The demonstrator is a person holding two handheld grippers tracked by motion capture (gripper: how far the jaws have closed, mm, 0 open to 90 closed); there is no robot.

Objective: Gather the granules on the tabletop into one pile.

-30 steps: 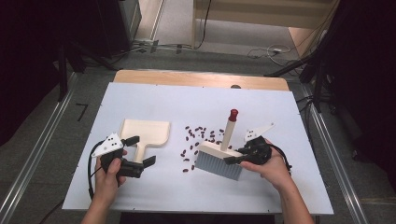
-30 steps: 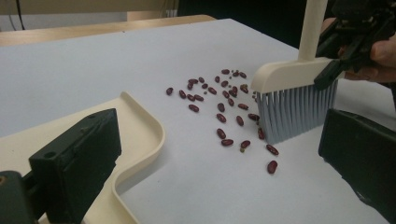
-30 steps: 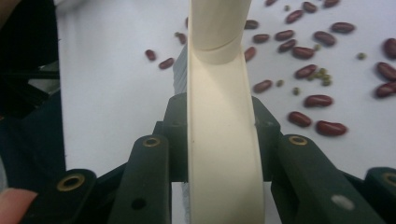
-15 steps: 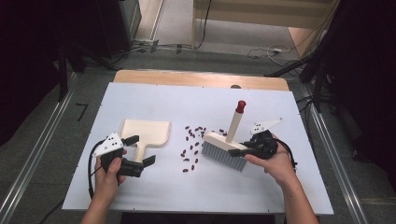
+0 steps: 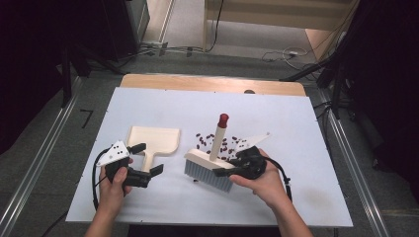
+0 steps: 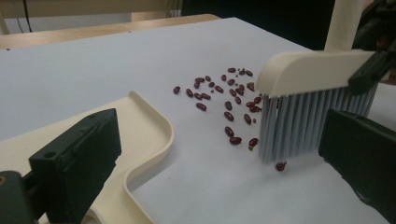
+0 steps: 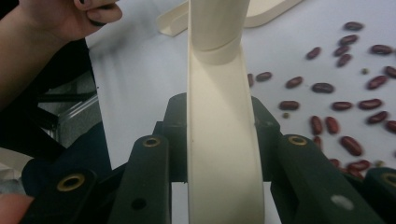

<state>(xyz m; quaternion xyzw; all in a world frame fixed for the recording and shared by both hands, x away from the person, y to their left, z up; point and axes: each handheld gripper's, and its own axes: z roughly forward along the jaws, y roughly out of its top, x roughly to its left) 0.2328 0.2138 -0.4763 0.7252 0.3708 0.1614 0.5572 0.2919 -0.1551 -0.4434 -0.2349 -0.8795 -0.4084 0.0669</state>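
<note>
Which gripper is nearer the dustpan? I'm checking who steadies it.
Left. The left gripper has its fingers either side of the dustpan handle; the right gripper grips the brush, beyond the beans.

Brush [image 5: 210, 163]: cream plastic head, smooth and satin; stiff pale synthetic bristles; glossy red handle cap. Dustpan [image 5: 153, 140]: matching smooth cream plastic. Beans [image 6: 229, 100]: dark red, glossy skins. Table [image 5: 148, 103]: matt white sheet, wooden far edge. Gripper pads [image 6: 79, 158]: matt black plastic.
</note>
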